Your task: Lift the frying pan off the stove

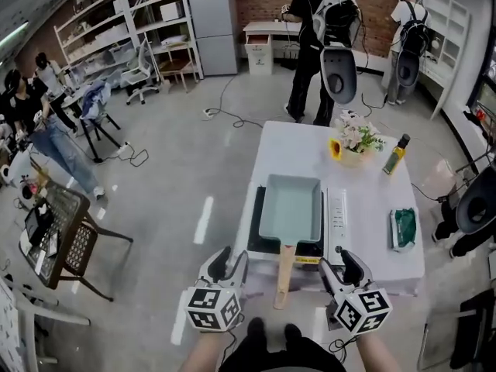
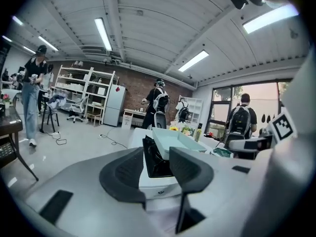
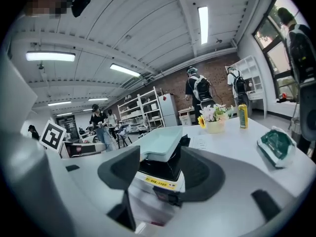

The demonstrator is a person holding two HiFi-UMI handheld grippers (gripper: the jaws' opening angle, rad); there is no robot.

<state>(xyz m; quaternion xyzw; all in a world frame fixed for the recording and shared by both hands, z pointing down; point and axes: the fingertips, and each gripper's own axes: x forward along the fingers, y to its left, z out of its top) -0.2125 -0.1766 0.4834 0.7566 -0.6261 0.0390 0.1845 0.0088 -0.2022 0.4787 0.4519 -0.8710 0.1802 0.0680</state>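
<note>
A pale teal rectangular frying pan point(image 1: 291, 206) sits on a black tabletop stove point(image 1: 263, 244) at the near edge of the white table point(image 1: 372, 200). Its wooden handle point(image 1: 284, 276) sticks out toward me past the table edge. My left gripper point(image 1: 231, 263) hovers left of the handle and my right gripper point(image 1: 339, 268) hovers right of it; neither touches it. In the left gripper view the gripper point(image 2: 157, 171) is open, with the stove point(image 2: 156, 163) and pan point(image 2: 172, 139) ahead beyond its jaws. In the right gripper view the gripper point(image 3: 158, 174) is open too, facing the stove point(image 3: 159, 171) and pan point(image 3: 160, 141).
On the table stand a flower pot point(image 1: 353, 142), a yellow-green bottle point(image 1: 395, 154), a white dish holding something green point(image 1: 404, 228) and a white strip point(image 1: 336, 215) beside the stove. People point(image 1: 319, 45) stand behind the table. A dark chair point(image 1: 66, 235) stands at left.
</note>
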